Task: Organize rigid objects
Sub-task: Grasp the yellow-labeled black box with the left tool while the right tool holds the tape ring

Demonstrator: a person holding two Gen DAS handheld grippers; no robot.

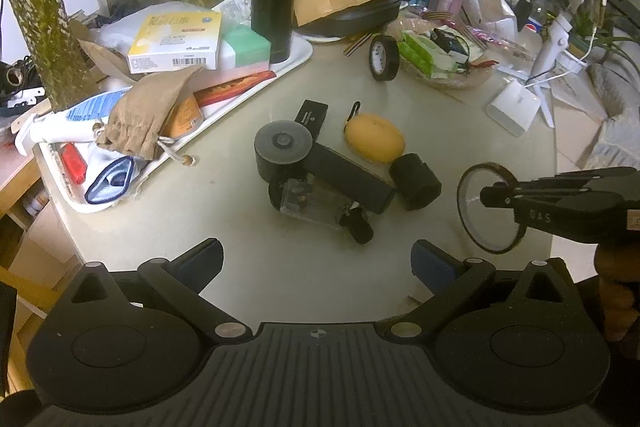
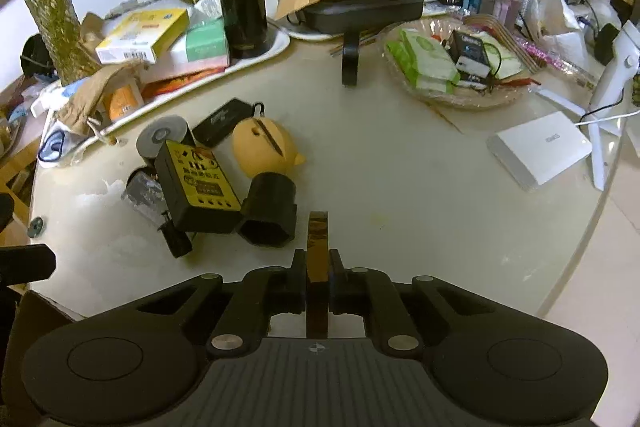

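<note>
The right gripper (image 2: pixel 318 273) has its jaws closed on the rim of a brown tape roll (image 2: pixel 318 235), which stands on edge and is seen edge-on, its lower rim at or just above the desk (image 2: pixel 400 195); contact there cannot be told. Just left of the roll lies a cluster: a black hexagonal socket piece (image 2: pixel 270 211) touching a black block with a yellow label (image 2: pixel 198 187), and behind them a yellow egg-shaped case (image 2: pixel 266 147) and a grey disc (image 2: pixel 162 137). Farther back, a black tape roll (image 2: pixel 350 61) stands upright near a shallow basket (image 2: pixel 448 95) of packets. A white box (image 2: pixel 538 147) sits well apart on the right.
</note>
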